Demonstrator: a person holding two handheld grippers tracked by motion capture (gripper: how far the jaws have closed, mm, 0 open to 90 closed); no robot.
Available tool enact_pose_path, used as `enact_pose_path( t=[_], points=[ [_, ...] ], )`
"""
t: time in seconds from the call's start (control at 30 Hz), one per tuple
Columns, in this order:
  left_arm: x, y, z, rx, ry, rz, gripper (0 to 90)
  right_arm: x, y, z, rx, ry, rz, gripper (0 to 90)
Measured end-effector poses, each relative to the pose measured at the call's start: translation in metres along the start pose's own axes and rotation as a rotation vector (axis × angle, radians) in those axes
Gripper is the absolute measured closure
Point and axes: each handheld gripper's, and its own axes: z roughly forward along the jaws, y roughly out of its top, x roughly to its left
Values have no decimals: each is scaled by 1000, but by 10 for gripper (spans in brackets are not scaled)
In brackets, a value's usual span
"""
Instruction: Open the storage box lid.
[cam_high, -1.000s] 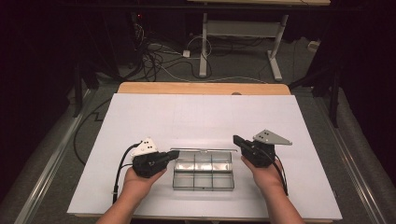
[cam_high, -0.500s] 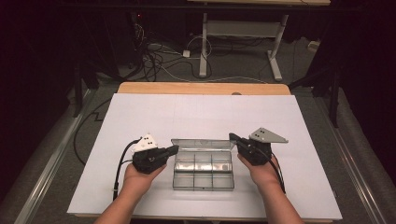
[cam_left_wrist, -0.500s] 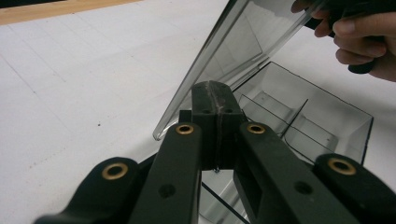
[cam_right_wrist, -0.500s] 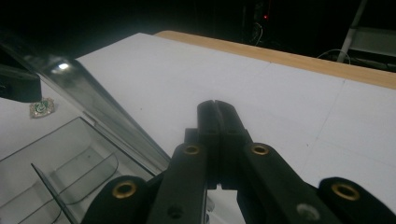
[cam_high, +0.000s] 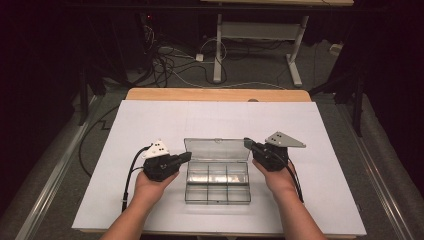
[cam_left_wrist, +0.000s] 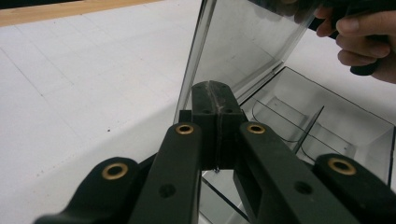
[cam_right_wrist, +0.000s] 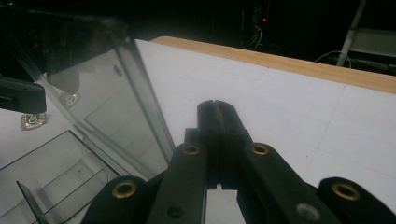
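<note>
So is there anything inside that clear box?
No, the clear box has its lid raised, and all its compartments look bare.

A white sheet (cam_high: 215, 120) covers most of the bench, whose light wooden top (cam_high: 215, 94) shows as a strip along the far edge. Beyond it lies a grey floor (cam_high: 250, 60) in a dark, dimly lit room, strewn with a tangle of black and white cables (cam_high: 170, 60), and the white metal legs of another table (cam_high: 255, 45) stand farther back. Pale metal rails (cam_high: 45, 185) run along the floor on either side of the bench, and a small red light (cam_high: 148, 18) glows in the darkness at the back.
</note>
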Motion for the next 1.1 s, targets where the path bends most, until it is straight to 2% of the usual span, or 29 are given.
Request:
enact_pose_path(
  t=[0.5, 0.7, 0.8, 0.83, 0.87, 0.9, 1.0, 1.1],
  points=[
    [6, -1, 6, 11, 15, -15, 876, -9, 1, 15, 18, -10, 26, 900],
    [6, -2, -4, 8, 27, 1, 877, -13, 0, 18, 18, -10, 38, 900],
    [9, -3, -12, 4, 54, 0, 876, -14, -1, 21, 22, -12, 49, 900],
    [10, -4, -14, 6, 71, -5, 877, -14, -1, 21, 21, -13, 47, 900],
    [16, -5, -16, 5, 105, -34, 877, -14, -1, 21, 22, -13, 46, 900],
    [16, -5, -16, 5, 105, -34, 877, -15, -1, 21, 22, -13, 46, 900],
    [26, -4, -14, 11, 137, -87, 877, -15, 0, 21, 25, -12, 46, 900],
    [36, 0, -2, 47, 157, -116, 876, -14, 1, 21, 27, -12, 45, 900]
  ],
)
